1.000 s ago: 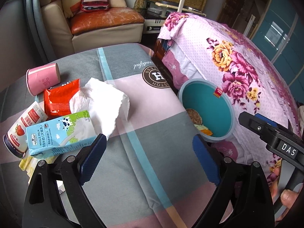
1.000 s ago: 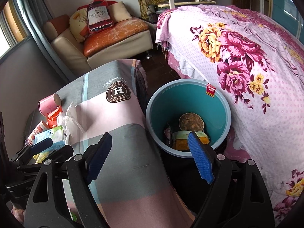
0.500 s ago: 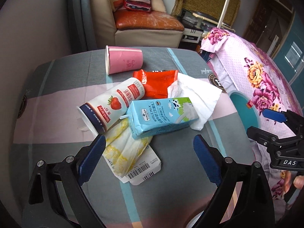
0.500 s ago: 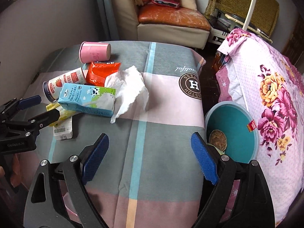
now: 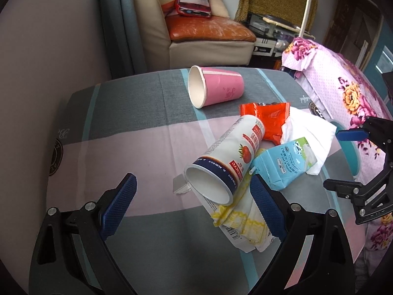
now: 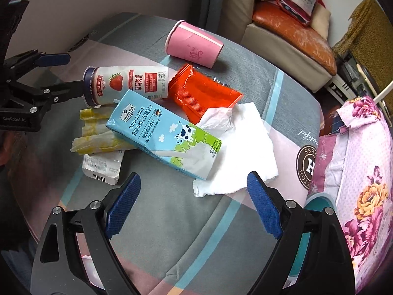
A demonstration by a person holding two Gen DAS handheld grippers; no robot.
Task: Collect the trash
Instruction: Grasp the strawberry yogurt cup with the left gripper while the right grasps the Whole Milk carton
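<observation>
Trash lies in a pile on the table: a strawberry yogurt cup (image 5: 228, 157) on its side, a blue milk carton (image 6: 164, 135), a white tissue (image 6: 240, 152), an orange wrapper (image 6: 203, 91), a pink paper cup (image 5: 216, 88) and a yellow-stained wrapper (image 5: 240, 218). My left gripper (image 5: 194, 201) is open, its fingers on either side of the yogurt cup's open mouth, not touching. My right gripper (image 6: 194, 204) is open and empty, just in front of the carton and tissue. The teal bin (image 6: 316, 201) shows only as a rim at the table's right edge.
The table carries a grey, pink and blue checked cloth (image 5: 147, 123). A sofa (image 5: 208, 36) with a cushion stands behind it. A bed with a floral cover (image 6: 363, 172) lies to the right, close to the bin. A grey wall (image 5: 49, 49) is on the left.
Both grippers swung left from the bin to the trash pile and came closer. The left now frames the yogurt cup; the right faces the milk carton. Both stayed open.
</observation>
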